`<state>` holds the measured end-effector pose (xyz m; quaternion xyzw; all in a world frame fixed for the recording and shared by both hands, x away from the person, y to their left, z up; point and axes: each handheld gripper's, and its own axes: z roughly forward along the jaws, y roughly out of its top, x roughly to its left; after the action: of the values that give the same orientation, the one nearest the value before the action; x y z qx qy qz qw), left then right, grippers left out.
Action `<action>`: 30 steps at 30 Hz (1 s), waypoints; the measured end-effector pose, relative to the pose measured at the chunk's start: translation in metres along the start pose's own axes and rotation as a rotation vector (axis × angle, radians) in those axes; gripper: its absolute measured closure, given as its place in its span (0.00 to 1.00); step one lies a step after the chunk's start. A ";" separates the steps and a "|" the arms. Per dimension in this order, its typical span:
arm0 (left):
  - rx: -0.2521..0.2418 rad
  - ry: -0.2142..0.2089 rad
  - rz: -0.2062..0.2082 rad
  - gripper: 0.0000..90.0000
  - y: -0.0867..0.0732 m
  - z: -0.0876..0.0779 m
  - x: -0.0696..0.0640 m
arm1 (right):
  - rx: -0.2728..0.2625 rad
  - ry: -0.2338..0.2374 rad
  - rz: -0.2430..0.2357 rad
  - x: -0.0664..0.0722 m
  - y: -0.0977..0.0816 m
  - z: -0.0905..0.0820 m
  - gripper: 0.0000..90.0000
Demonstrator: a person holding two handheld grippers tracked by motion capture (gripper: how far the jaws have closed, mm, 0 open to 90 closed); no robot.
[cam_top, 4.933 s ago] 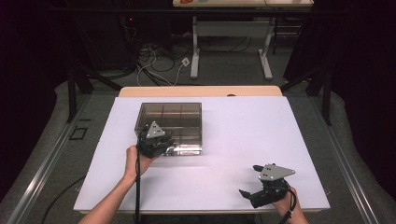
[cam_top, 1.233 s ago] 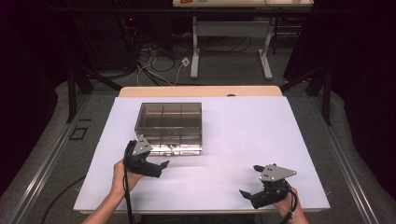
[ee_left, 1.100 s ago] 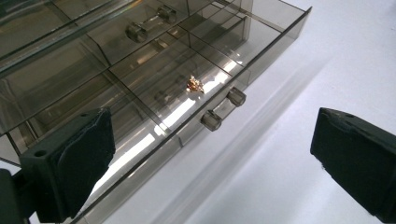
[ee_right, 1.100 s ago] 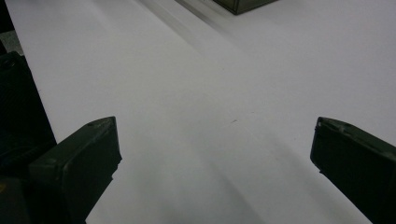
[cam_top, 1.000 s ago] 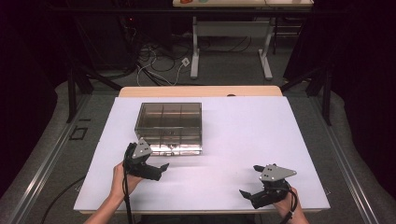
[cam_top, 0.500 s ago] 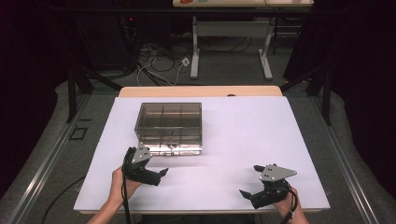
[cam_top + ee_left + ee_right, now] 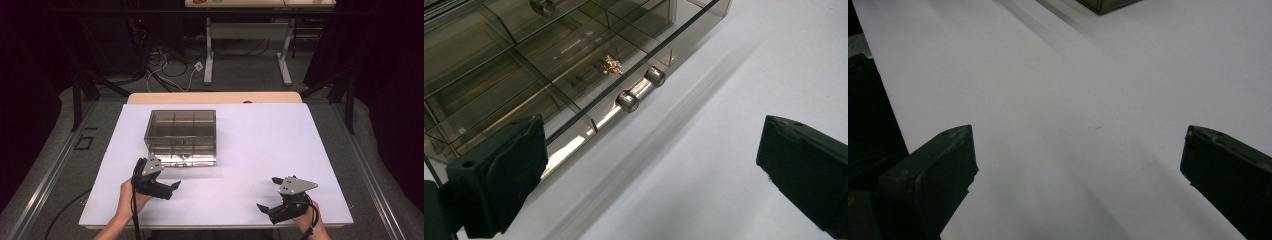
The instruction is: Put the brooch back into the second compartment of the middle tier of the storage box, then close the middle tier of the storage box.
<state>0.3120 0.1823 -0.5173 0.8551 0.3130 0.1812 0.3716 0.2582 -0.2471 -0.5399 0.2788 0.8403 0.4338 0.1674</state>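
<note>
— Tongs first: why does the left tongs [image 7: 172, 187] sit so close to the clear compartment box [image 7: 181, 136]?

— Judging by the pose, the box is the thing being worked on. It stands on the white tabletop [image 7: 260, 150] at about ten o'clock from the middle, and the left tongs lies just off its near edge, toward six o'clock from the box, apart from it. The jaws are spread wide and grip nothing.

— What does the left gripper view add?

— It looks between the spread jaws at the box's near wall, where a small metal handle [image 7: 635, 88] with two round studs sits on the front panel. Behind that panel, inside one compartment, lies a tiny copper-coloured piece [image 7: 612, 65]; what it is, I cannot tell. The lid or drawer looks closed, so I judge the hand is either clear of the handle or lined up with it.

— And the right tongs [image 7: 264, 209]?

— Parked at about five o'clock on the tabletop, well apart from the box, jaws also spread and holding nothing. In the right gripper view it faces bare white surface, with just a corner of the box at the top edge. It looks like a resting spot that leaves the working side free.

— Why is the box square to the tabletop's edge?

— Likely so its handle faces the person directly.
</note>
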 end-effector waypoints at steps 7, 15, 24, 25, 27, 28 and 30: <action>0.007 -0.010 -0.003 0.00 0.000 0.001 0.000 | 0.002 0.000 0.004 0.000 0.000 0.000 0.01; 0.024 -0.010 -0.021 0.00 0.000 0.003 -0.001 | 0.001 -0.001 0.004 0.000 0.000 0.000 0.01; 0.028 0.020 -0.019 0.14 0.003 -0.001 -0.003 | 0.007 0.003 0.003 0.000 0.000 0.000 0.01; 0.028 0.020 -0.015 0.19 0.003 -0.001 -0.002 | -0.001 0.003 0.005 0.000 0.000 0.000 0.01; 0.034 0.026 -0.014 0.21 0.003 -0.001 -0.003 | -0.002 0.002 0.000 0.000 0.000 0.000 0.01; 0.033 0.028 -0.014 0.23 0.003 -0.001 -0.003 | -0.002 0.003 -0.001 0.000 0.000 0.000 0.01; 0.031 0.031 -0.006 0.27 0.003 -0.001 -0.003 | 0.005 0.007 -0.002 0.000 0.000 0.000 0.01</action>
<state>0.3106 0.1789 -0.5146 0.8569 0.3240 0.1884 0.3539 0.2583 -0.2474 -0.5396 0.2770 0.8421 0.4326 0.1641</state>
